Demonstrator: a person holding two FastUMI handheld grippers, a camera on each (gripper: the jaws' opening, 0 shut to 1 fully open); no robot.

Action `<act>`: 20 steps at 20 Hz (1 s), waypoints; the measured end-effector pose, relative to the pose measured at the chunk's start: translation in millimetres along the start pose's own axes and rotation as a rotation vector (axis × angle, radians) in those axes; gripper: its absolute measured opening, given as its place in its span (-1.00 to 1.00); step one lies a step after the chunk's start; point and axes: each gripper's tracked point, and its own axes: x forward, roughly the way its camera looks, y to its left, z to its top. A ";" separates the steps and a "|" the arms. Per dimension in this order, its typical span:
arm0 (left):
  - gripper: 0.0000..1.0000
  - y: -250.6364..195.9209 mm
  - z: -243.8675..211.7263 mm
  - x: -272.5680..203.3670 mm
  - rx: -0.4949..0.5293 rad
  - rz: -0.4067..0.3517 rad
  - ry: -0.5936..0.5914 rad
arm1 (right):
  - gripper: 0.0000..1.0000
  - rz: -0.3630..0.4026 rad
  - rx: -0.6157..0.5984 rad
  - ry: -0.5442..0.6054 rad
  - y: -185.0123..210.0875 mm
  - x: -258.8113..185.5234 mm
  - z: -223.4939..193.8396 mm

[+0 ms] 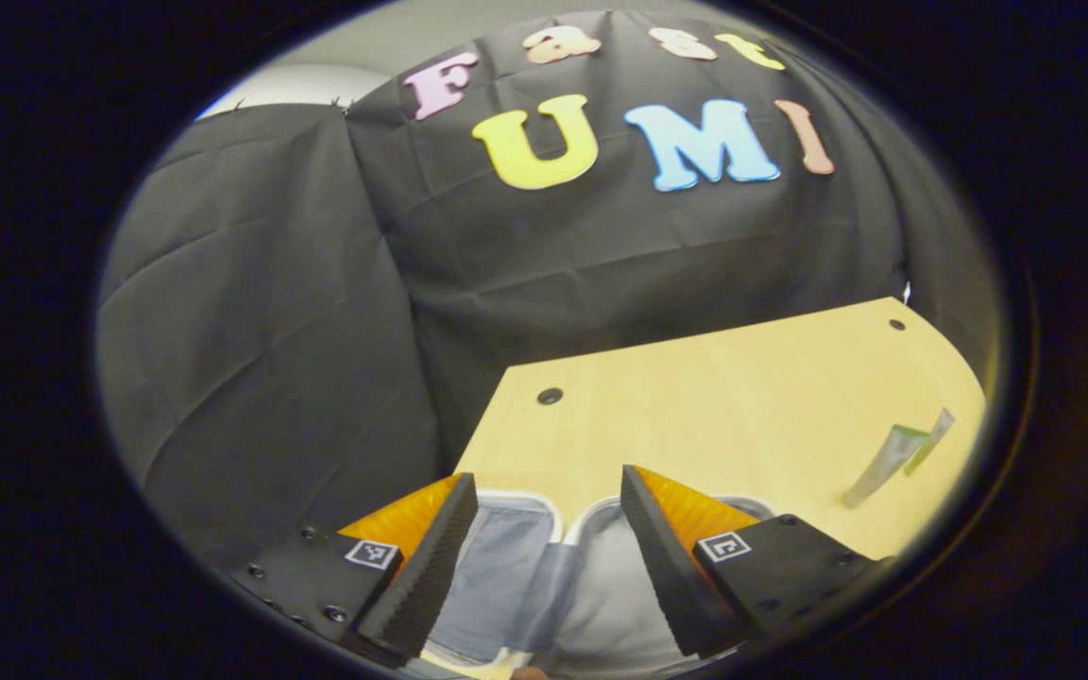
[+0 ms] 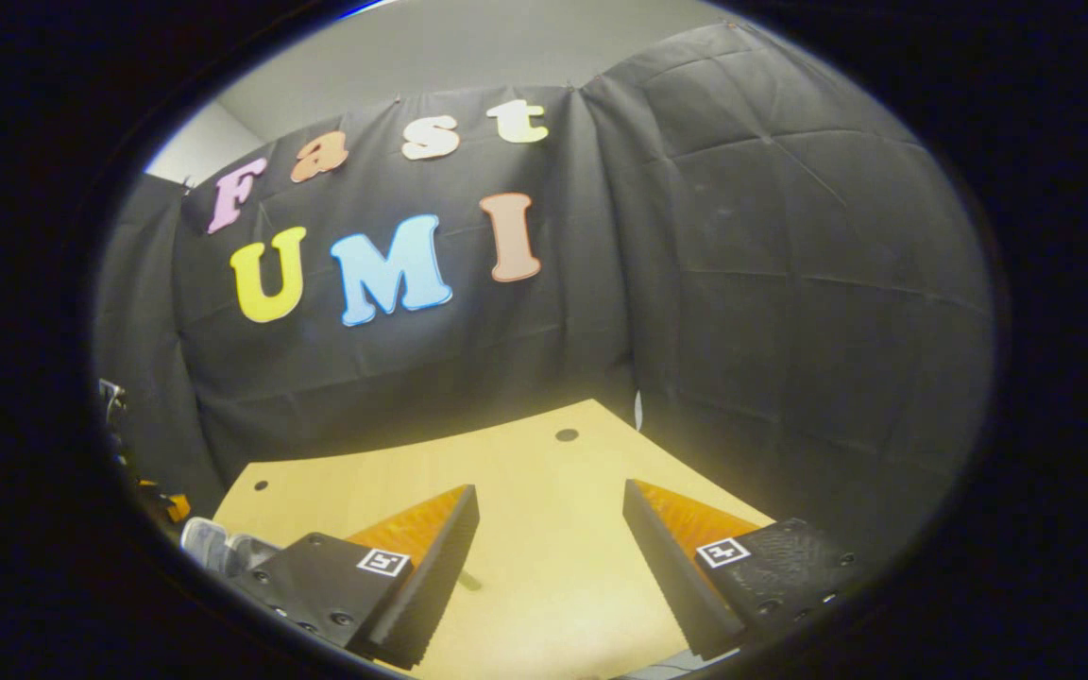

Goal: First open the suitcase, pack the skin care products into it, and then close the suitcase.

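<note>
Two claws, both with fingers spread apart, gripping nothing. Left claw (image 1: 549, 557) hangs over the grey suitcase (image 1: 544, 586) at the near edge of the wooden table (image 1: 742, 397) — a pale tube (image 1: 889, 458) (skin care, likely) lies to its right. Right claw (image 2: 549, 567) hovers above bare tabletop.

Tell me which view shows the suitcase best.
The left gripper view: the suitcase lies right below the open left gripper, its grey fabric and pale edging plain between the fingers. The right gripper view catches just a sliver of it at the left edge.
</note>
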 end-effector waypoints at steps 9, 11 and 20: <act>0.92 -151.6 81.8 -71.5 -0.014 -0.104 -0.219 | 0.88 0.108 -0.159 0.000 16.4 -0.3 -7.2; 0.97 -174.5 88.8 -84.1 -0.024 -0.122 -0.239 | 0.76 0.125 -0.189 0.000 16.1 0.3 -8.4; 0.97 -302.8 38.8 -84.0 -0.026 -0.309 -0.151 | 0.89 0.078 -0.180 0.036 -17.5 10.9 -7.5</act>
